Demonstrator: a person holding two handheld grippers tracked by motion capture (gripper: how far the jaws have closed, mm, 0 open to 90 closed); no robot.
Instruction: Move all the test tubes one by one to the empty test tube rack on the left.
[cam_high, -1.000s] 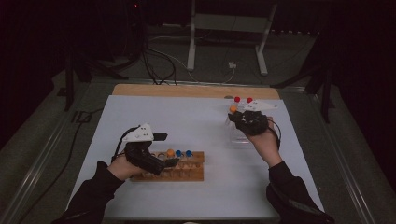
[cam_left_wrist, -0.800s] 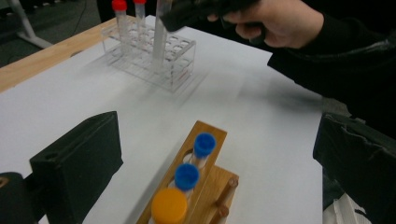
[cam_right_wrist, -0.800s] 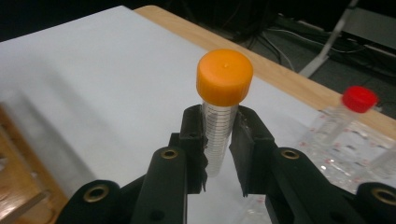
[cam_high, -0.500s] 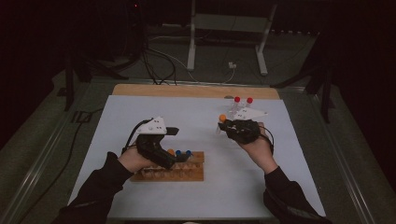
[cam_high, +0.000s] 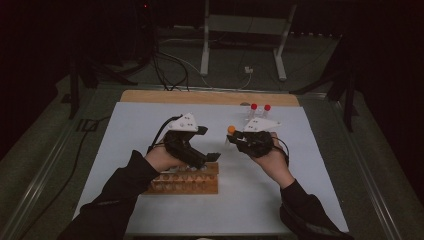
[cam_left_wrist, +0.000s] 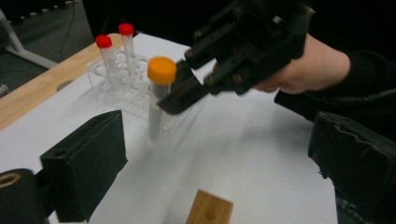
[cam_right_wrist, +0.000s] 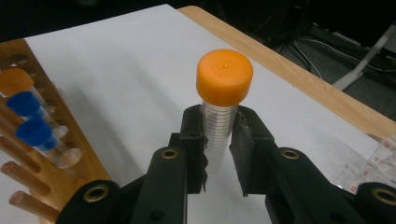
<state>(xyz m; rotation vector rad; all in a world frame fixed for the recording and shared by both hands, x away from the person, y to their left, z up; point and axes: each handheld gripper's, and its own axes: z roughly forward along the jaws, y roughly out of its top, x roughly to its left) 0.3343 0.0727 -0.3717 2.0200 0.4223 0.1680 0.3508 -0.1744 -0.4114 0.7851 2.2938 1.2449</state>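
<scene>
Orange-capped tube (cam_right_wrist: 219, 116): clear, graduated; carried upright above the white table cover (cam_high: 320, 200), between the wooden rack and the clear rack. Held just under the cap, probably so the lower length stays free to enter a hole.
Right gripper (cam_right_wrist: 218, 147): jaws clamped on the tube from both sides, pads pressing its wall; seen from the left gripper view it reaches in from the right with the tube hanging below its tips (cam_left_wrist: 180, 95).
Left gripper (cam_high: 212, 156): jaws spread wide, nothing between them; hovering over the wooden rack, apparently ready to take or steady the tube.
Wooden rack (cam_high: 185, 184): lies near the person's edge, under the left gripper; one orange-capped and two blue-capped tubes (cam_right_wrist: 28, 119) stand at its end. Judged the likely source or destination.
Clear rack (cam_left_wrist: 123, 86): far right of the table, holds two red-capped tubes (cam_left_wrist: 114, 51) upright.
Table cover: white sheet over a wooden board (cam_high: 210, 97), which shows along the far edge.
</scene>
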